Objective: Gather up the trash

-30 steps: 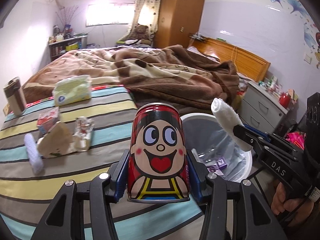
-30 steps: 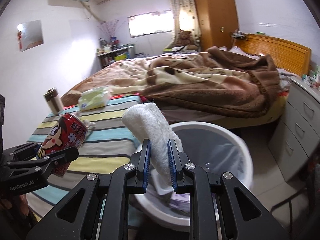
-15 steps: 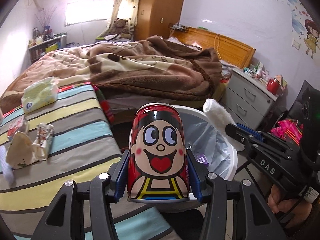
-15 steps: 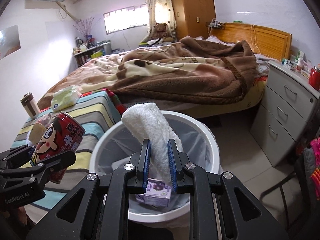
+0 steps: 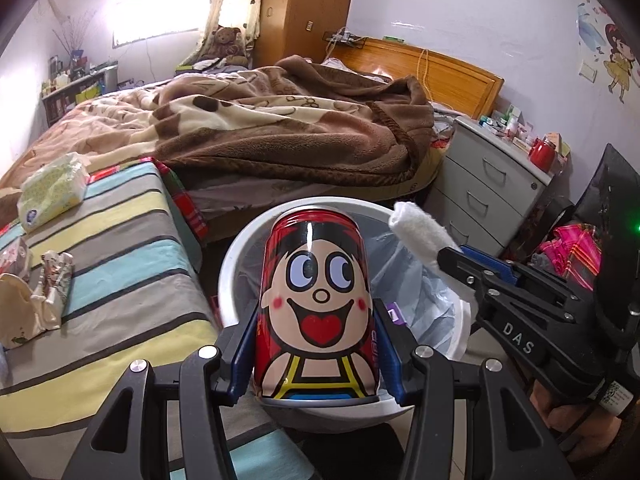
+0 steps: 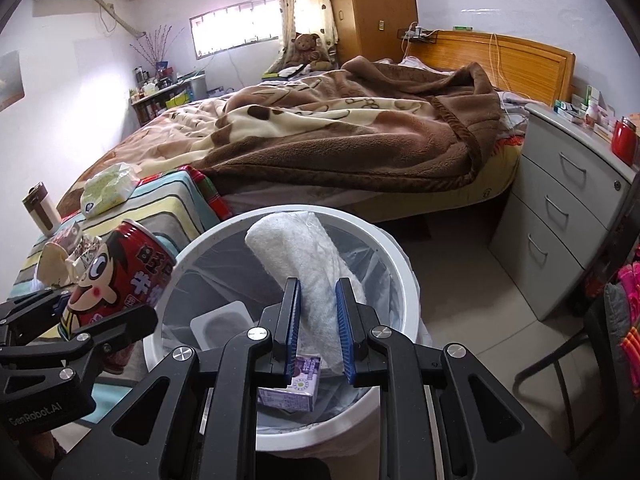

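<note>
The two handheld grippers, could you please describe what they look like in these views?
Both the left gripper and the right gripper are matte black, angular frames with triangular cut-outs, silver screw heads at the pivots and blue pads on the fingers. The right one carries white "DAS" lettering; the left reads "GenRobot.AI". A small white code label sits near the right handle.

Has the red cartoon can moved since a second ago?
Yes. The left gripper carried the red cartoon can off the striped table to over the white trash bin.
</note>
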Motion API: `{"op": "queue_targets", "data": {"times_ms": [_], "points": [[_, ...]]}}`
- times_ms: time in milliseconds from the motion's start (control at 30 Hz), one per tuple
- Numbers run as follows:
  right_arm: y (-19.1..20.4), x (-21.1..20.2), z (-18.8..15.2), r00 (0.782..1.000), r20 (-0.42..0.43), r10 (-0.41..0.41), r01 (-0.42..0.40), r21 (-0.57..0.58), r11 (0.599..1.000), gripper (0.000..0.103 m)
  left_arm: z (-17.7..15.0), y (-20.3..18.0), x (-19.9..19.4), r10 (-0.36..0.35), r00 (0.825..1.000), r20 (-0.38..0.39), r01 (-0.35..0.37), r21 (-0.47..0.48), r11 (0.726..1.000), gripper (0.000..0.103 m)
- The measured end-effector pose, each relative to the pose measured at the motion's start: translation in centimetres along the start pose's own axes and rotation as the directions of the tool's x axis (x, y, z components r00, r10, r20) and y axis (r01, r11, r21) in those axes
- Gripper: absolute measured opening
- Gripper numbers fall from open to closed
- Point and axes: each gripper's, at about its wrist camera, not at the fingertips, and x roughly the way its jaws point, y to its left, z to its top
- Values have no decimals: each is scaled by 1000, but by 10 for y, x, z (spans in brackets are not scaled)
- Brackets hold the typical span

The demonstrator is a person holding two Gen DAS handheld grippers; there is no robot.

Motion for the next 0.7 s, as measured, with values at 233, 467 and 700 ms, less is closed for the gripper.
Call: {"op": "queue_targets", "data": {"times_ms": [233, 467, 700], "points": [[-3, 5, -1, 1000, -17, -17, 17, 17, 1000, 21, 3, -3, 0, -12, 1000, 12, 12, 6, 1000, 55], [-1, 0, -1, 1000, -4, -4, 4, 27, 1000, 48, 5, 0, -6, -3, 1000, 26, 3, -1, 1000, 61], [7, -4, 0, 1000, 10, 9, -9, 12, 1000, 49, 1, 7, -20, 13, 999, 41, -13, -13, 1000, 63]]}}
